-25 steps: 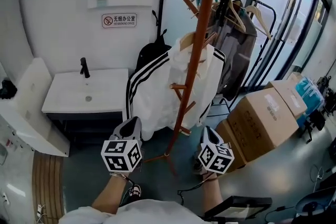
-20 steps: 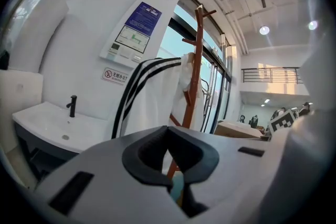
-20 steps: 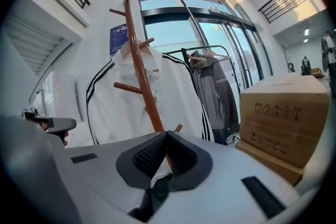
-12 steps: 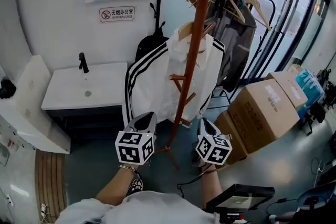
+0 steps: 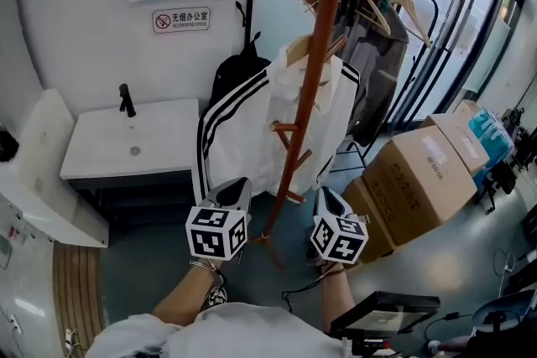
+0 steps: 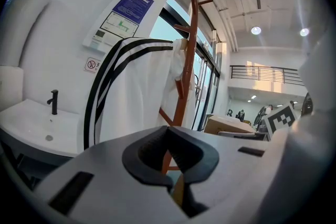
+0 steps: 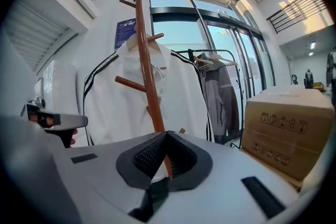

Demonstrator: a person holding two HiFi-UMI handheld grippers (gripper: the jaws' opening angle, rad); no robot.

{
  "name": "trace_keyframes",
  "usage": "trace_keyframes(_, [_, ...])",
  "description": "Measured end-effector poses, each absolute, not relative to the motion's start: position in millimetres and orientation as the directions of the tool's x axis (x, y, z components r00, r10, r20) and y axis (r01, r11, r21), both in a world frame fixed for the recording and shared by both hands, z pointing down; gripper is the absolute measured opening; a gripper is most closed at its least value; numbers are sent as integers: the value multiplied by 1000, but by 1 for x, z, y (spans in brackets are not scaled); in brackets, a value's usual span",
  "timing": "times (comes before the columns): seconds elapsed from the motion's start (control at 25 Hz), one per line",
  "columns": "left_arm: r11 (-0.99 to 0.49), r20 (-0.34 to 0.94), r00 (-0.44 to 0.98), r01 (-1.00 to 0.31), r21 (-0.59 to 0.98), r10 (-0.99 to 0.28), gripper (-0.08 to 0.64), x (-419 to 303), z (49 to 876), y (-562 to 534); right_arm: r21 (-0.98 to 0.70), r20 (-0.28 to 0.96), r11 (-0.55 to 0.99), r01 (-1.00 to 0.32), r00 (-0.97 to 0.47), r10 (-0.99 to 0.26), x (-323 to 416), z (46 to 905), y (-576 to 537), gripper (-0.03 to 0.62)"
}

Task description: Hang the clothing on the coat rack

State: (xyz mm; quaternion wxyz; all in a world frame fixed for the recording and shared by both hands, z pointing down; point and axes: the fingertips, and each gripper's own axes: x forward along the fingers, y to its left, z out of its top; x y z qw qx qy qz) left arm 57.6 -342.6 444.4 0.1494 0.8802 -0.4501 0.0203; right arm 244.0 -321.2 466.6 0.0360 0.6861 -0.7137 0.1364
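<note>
Coat rack (image 5: 312,80): wooden pole with pegs, just ahead of you.
Striped white jacket (image 5: 252,138): hangs on the rack; judge whether its collar seats fully on the peg.
Left tongs (image 5: 237,187): pressed together, empty.
Right tongs (image 5: 325,197): pressed together, empty; keep both clear of the cloth.

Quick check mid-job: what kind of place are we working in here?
Probably an office entrance or utility corner rather than a home. The cues are a no-smoking office sign on the wall, a washbasin below it, and cardboard boxes on the floor beside tall glass panels.
</note>
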Motion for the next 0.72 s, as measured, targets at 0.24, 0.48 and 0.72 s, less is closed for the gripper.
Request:
trace_keyframes(0.24, [-552,157,602,-789,270,-783,8,58,440,-350,-141,238,18,-990,-51,-970,243,466,-327,21])
trace_keyframes(0.48, [-559,161,607,-786,264,-778,8,62,439,-352,-136,233,11,-991,-43,-972,245,463,-328,21])
trace_keyframes(0.72, [-561,172,612,-783,267,-772,8,63,444,-350,-137,233,5,-991,-37,-972,246,464,-325,21])
